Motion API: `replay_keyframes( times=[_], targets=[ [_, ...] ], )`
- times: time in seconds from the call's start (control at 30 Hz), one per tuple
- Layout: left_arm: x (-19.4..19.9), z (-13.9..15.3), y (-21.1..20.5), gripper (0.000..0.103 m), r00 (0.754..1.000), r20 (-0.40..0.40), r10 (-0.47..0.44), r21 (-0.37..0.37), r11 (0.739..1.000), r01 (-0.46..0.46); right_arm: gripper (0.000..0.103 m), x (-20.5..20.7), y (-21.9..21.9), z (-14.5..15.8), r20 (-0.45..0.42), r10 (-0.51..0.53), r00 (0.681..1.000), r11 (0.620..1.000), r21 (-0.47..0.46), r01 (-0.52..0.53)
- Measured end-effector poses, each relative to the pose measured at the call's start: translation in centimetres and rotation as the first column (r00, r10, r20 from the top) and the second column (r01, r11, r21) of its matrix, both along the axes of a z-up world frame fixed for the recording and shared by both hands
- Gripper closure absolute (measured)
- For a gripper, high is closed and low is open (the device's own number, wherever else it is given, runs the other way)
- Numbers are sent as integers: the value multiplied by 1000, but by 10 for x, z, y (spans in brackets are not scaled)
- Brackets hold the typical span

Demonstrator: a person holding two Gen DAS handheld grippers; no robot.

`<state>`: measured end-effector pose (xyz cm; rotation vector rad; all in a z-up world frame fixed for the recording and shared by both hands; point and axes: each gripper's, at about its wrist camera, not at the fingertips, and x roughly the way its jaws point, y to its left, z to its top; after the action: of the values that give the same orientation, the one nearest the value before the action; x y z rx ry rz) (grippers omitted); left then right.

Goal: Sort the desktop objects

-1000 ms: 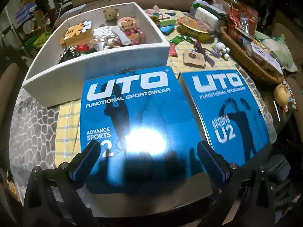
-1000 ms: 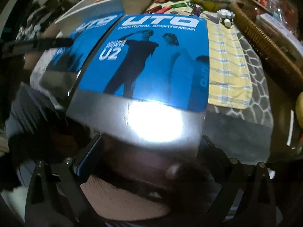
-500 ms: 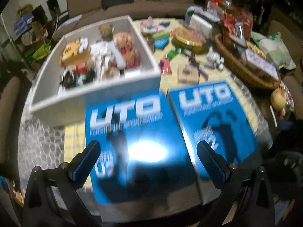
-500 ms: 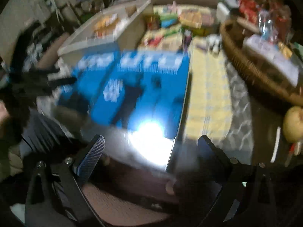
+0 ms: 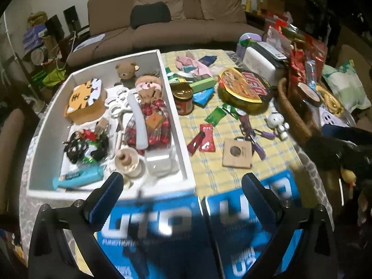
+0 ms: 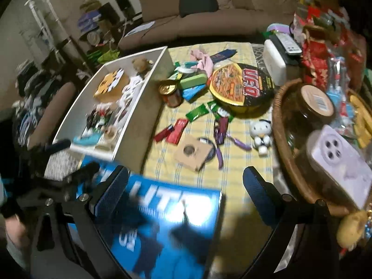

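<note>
Tools (image 5: 181, 193) higher now (boxes (image 5: 153, 232) nearer)

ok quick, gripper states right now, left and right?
Left gripper: open, nothing between its fingers, above the blue boxes.
Right gripper: open, also holding nothing.

Blue boxes (image 5: 162, 237): glossy printed card, glare patch. White bin (image 5: 183, 139): matt, smooth. Checked cloth (image 6: 232, 169): woven, matt. Basket (image 6: 282, 139): rough wicker. Jar lid (image 5: 183, 90): shiny metal. Tongs' pads (image 5: 105, 196): ribbed.
</note>
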<state>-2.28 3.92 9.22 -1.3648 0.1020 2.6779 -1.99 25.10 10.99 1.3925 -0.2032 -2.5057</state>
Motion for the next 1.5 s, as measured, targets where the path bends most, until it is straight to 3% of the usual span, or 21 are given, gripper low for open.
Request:
replay_keyframes(
  times=[0.23,0.37,0.57,0.73,0.83,1.0,1.1,1.2,1.4,1.5],
  targets=[
    [-45,-20,4,0,1000,8,23,12,1000,-24,4,-66,2,-32,48,-56,997,998,-28,57],
    [-58,-24,0,0,999,10,30,19,999,-31,4,-93,-2,-43,54,-73,996,997,-2,73],
    [-91,-20,-20,0,998,-3,64,39,997,-64,6,-120,-1,-57,56,-94,994,995,-40,96],
    [-94,-29,-30,0,998,31,59,137,989,-63,33,-130,-5,-80,116,-56,992,997,-52,63],
    [-91,-34,-24,0,999,40,36,141,989,-42,37,-132,0,-92,140,-84,987,996,0,85],
    [-84,-34,-17,0,999,34,2,136,991,-6,39,-130,4,-106,172,-85,981,996,5,85],
    [-84,-32,-23,0,999,47,-1,183,983,-7,58,-130,6,-107,172,-81,982,996,-27,87],
    [-83,-28,-27,0,999,37,3,211,977,-10,62,-133,8,-110,178,-95,979,994,-37,103],
    [-84,-30,-28,0,999,43,6,215,977,-15,61,-142,-1,-134,222,-101,970,991,104,79],
    [-84,-33,-26,0,999,51,0,215,977,-11,79,-144,-8,-144,210,-82,974,985,169,47]
  ],
)
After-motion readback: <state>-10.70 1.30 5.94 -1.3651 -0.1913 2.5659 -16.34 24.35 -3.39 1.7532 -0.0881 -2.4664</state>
